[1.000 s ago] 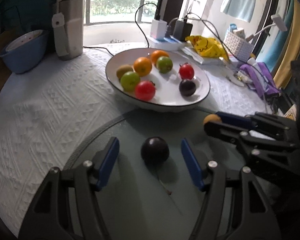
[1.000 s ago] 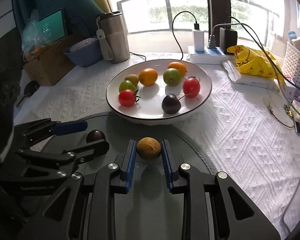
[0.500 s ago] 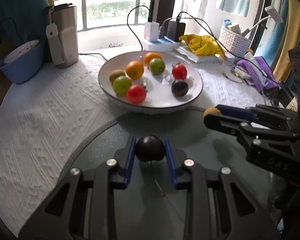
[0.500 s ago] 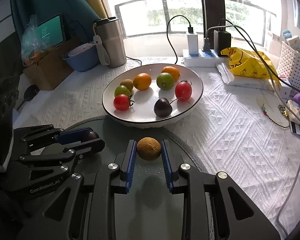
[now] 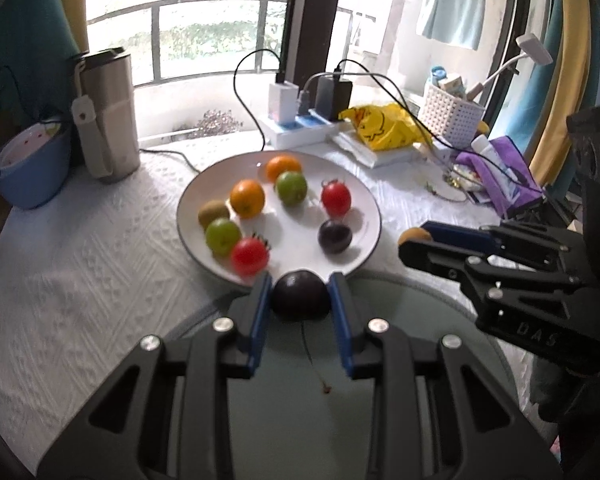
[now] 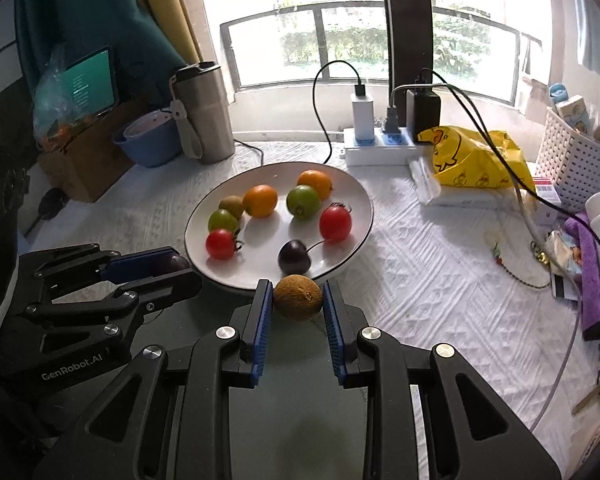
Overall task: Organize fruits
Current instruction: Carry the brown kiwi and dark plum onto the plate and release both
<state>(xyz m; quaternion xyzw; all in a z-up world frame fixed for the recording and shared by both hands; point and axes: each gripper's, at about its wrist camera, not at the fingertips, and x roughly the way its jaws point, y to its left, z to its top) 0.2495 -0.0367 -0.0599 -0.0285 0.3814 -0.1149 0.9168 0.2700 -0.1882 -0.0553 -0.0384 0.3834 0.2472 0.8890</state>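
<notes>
Left tongs [image 5: 300, 298] now pinching the dark purple round plum [image 5: 300, 295], blue pads pressed on both its sides; a second ago spread wide around that plum as it sat on the grey-green round mat [image 5: 300, 420], closed on it by half a second ago. Plum now lifted clear of the mat, thin stem dangling below, hanging over the mat's far edge just before the near rim of the white shallow plate [image 5: 374, 216]. Right tongs [image 6: 298, 300] pinching the brown fuzzy oval kiwi [image 6: 298, 298] exactly as in both earlier frames, likewise raised and now close to the plate's near rim. Plate larger and nearer in both views than a second ago.

On the plate, unchanged: two red tomatoes, two green fruits, two oranges, a small kiwi and a second dark plum [image 6: 294, 257]. Plate near the middle of the white-clothed tabletop [image 6: 440, 300], toward its far edge.

Hard to make out: plate fruit smeared by motion blur in the left wrist view. Near rim of the plate hidden behind the held plum there, and behind the held kiwi in the right wrist view. Kiwi only a sliver past the right tongs' tip in the left wrist view. Lower half of each view filled by black tong arms, covering much of the mat.
</notes>
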